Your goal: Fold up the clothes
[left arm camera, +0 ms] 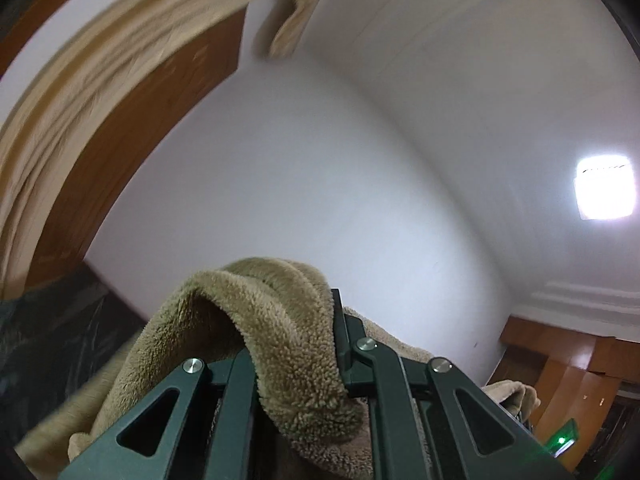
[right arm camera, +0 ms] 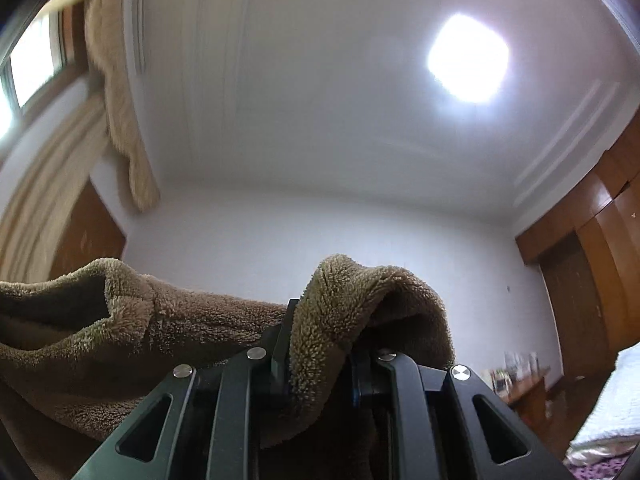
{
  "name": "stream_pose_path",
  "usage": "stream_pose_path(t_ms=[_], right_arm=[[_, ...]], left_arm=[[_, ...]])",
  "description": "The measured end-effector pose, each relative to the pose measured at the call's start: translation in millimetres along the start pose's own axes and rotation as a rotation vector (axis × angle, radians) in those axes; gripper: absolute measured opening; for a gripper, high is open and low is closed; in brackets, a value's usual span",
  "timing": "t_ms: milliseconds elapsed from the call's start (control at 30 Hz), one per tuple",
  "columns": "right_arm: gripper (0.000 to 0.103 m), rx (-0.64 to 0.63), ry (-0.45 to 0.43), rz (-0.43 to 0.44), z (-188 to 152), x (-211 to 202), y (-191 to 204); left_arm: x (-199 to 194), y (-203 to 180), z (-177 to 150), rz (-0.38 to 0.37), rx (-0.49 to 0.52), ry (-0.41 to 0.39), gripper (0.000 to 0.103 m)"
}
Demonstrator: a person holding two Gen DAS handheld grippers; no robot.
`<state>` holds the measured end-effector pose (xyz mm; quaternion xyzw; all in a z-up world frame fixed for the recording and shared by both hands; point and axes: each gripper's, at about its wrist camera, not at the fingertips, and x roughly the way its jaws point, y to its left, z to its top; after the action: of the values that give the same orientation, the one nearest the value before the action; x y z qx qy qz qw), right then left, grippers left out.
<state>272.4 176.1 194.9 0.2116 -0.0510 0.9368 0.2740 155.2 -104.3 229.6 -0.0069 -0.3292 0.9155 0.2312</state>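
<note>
Both grippers are clamped on the same tan fleece garment, and both are tipped up toward the ceiling rather than down at any surface. The left gripper has its dark green jaws drawn in narrow, with a thick fold of the fleece pinched between them and spilling over the top in a hump. More of the cloth hangs down past its left linkage. The right gripper is black, and its jaws are likewise nearly together on a bunched ridge of the garment; from there the fabric stretches away to the left of that view, where a hemmed opening (a sleeve or cuff, I cannot tell which) sags open.

Behind them the room is plain: a white wall, a bright square ceiling light, cream curtains beside brown wood panelling, and a wooden wardrobe on the right. A window shows at the upper left of the right view, and a corner of a white bed cover at its lower right.
</note>
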Motion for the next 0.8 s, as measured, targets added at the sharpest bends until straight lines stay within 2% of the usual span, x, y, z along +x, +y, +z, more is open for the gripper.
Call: stream_pose_path(t_ms=[233, 400, 467, 567, 733, 800], right_arm=[[0.020, -0.097, 0.294, 0.024, -72.3, 70.5, 18.7], [0.020, -0.143, 0.505, 0.026, -139.0, 114.0, 28.1], [0.020, -0.152, 0.584, 0.033, -167.5, 123.7, 24.0], [0.020, -0.165, 0.682, 0.045, -204.5, 141.6, 26.4], [0.022, -0.171, 0.829, 0.099, -258.9, 160.0, 31.6], [0.024, -0.160, 0.897, 0.143, -273.2, 171.3, 40.0]], left_arm=[[105.0, 64.0, -40.4, 0.159, -0.034, 0.237, 0.010], [162.7, 97.4, -93.1, 0.290, -0.024, 0.399, 0.010], [169.4, 98.7, -122.4, 0.326, -0.021, 0.450, 0.010], [188.5, 109.8, -147.9, 0.363, -0.026, 0.509, 0.010], [218.0, 122.0, -171.2, 0.439, -0.039, 0.609, 0.012], [227.0, 131.0, -181.9, 0.471, -0.059, 0.666, 0.021]])
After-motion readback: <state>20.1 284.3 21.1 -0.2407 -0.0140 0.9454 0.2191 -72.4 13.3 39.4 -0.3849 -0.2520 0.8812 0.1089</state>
